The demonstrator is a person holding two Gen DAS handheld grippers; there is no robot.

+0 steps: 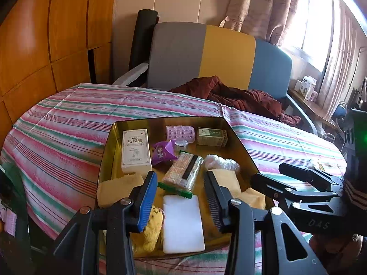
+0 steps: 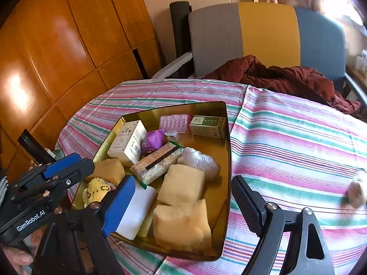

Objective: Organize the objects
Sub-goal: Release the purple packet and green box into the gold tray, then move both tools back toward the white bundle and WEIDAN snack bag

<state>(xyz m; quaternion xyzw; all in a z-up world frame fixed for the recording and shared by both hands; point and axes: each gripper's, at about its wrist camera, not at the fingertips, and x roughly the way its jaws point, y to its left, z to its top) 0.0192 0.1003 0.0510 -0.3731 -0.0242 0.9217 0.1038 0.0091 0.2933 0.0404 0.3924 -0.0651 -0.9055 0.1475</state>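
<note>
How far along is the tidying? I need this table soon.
Mostly done: the gold tray already holds the white box, sponges and other packets. In hand: nothing; left gripper and right gripper are both open, empty. Left: one pale, blurred item on the striped cloth outside the tray.

Glossy gold metal tray [image 2: 226, 160], matt striped woven tablecloth [image 2: 298, 137], porous sponges [image 2: 181, 182], lacquered wood panelling [image 2: 57, 45].

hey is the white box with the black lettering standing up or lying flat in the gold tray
Standing upright. The white box rests on one narrow end near the gold tray's far left corner, its top above the purple packet beside it.
</note>
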